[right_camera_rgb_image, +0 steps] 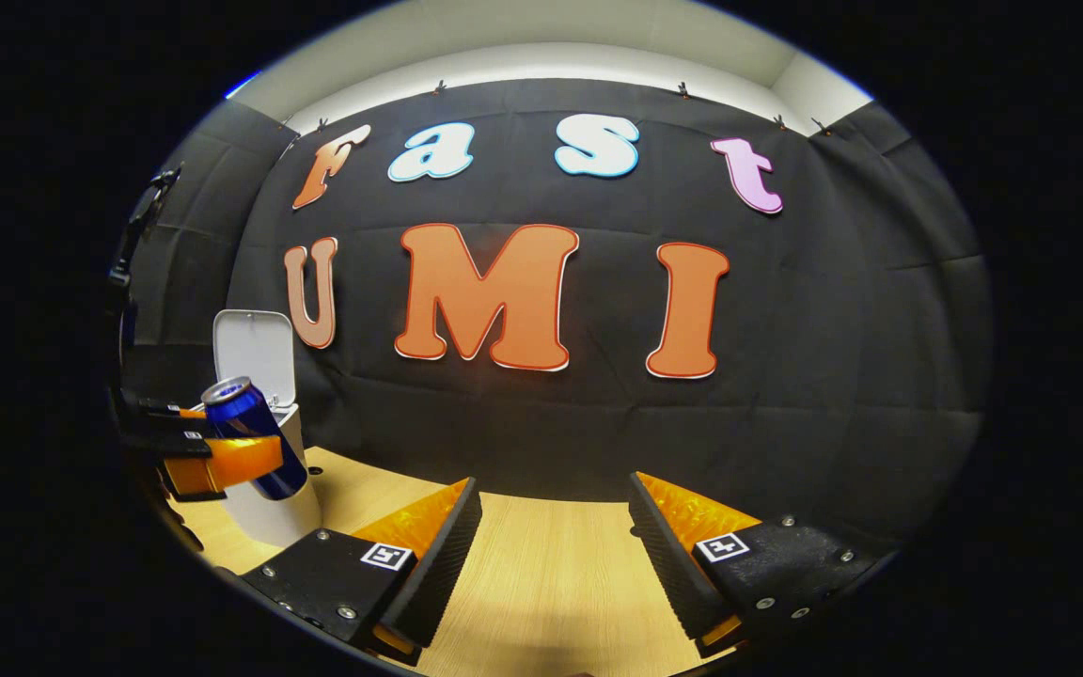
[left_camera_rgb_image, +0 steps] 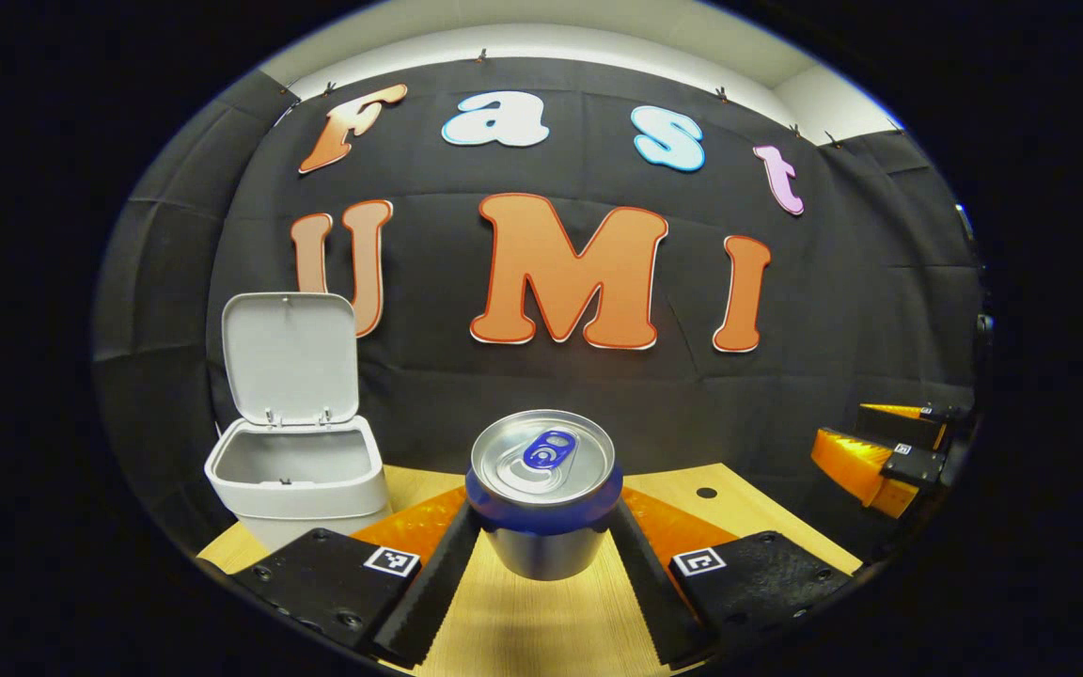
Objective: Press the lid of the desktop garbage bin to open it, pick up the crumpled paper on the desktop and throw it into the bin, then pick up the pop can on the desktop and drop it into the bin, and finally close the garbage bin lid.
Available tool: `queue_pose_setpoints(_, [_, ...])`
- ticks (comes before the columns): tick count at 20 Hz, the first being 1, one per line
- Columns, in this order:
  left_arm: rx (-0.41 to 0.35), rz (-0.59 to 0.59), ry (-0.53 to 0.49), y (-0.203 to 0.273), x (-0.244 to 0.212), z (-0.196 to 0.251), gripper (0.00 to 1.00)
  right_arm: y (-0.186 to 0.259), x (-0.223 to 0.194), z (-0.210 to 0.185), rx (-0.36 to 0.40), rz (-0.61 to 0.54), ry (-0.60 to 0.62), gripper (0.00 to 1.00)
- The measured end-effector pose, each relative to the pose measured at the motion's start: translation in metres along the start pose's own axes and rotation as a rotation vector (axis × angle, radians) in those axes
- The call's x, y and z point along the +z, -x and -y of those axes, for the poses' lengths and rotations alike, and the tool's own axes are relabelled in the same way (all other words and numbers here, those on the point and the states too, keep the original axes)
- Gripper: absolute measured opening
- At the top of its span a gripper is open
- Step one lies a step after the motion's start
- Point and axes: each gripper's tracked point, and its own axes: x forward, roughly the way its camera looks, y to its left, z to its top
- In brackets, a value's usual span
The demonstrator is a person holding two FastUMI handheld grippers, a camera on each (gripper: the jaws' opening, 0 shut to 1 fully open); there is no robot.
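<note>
Left hand-held gripper (left_camera_rgb_image: 543,564) was raised off the desk, both fingers closed against the sides of an upright blue-and-silver aluminium pop can (left_camera_rgb_image: 542,494), one finger per side, can lifted between them. In the right gripper view that same gripper sat far to the left, clamped round the can's middle. Right hand-held gripper (right_camera_rgb_image: 556,555) was level and low, fingers spread wide apart, nothing between them. In the left gripper view it showed at the far right edge.
</note>
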Motion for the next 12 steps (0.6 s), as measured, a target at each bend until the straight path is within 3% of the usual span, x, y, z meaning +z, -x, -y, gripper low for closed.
queue_pose_setpoints(3, [0.020, 0.013, 0.014, 0.011, 0.014, -0.010, 0.82, -0.005, 0.000, -0.011, 0.031, 0.005, 0.003, 0.93])
queue_pose_setpoints(10, [0.167, 0.038, 0.019, 0.042, 0.036, -0.068, 0.85, -0.026, -0.003, -0.045, 0.133, -0.016, 0.006, 0.94])
queue_pose_setpoints(12, [0.212, 0.042, 0.017, 0.051, 0.041, -0.085, 0.82, -0.032, -0.001, -0.053, 0.153, -0.016, -0.001, 0.94])
